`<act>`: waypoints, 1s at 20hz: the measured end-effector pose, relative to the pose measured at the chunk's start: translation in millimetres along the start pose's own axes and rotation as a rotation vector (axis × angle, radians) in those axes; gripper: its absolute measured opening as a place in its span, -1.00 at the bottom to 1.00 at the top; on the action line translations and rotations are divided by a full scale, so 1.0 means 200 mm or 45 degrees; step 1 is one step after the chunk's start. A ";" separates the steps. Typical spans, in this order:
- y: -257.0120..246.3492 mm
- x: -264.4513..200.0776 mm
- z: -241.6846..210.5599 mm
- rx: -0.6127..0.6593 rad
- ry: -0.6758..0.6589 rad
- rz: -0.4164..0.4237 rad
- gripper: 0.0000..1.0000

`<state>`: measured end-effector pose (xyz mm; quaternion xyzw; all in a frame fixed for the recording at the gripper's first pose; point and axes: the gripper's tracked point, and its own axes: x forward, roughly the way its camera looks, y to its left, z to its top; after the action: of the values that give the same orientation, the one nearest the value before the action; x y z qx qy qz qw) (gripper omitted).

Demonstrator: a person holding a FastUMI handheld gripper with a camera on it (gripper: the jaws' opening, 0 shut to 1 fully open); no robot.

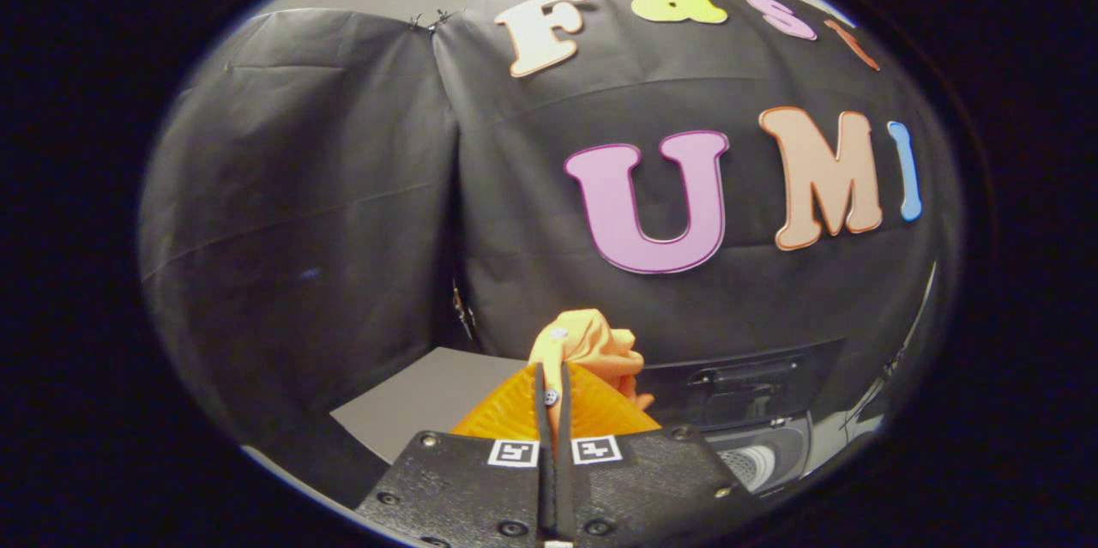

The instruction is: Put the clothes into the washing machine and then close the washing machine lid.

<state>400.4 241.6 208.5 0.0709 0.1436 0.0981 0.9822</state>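
Observation:
My gripper point(553, 376) is shut on an orange garment point(592, 346), which bunches up just past the fingertips and hangs in the air. To the right and below the fingers stands the washing machine point(755, 445), with its dark lid point(742, 389) raised upright. The drum opening point(755, 462) shows pale and ribbed beneath the lid. The garment is held above and to the left of that opening.
A grey table surface point(420, 402) lies to the left of the fingers, in front of the black cloth wall point(343, 213). The wall stands close behind the washing machine.

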 end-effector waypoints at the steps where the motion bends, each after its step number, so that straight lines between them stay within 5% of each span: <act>1: -0.06 -0.04 0.01 -0.020 -0.011 -0.009 -1.00; 12: -0.36 -0.16 -0.23 -0.116 -0.067 0.034 -1.00; 20: -0.58 -0.13 -0.65 -0.056 -0.004 0.076 -1.00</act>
<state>356.6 138.3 72.4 0.0536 0.1378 0.1302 0.9804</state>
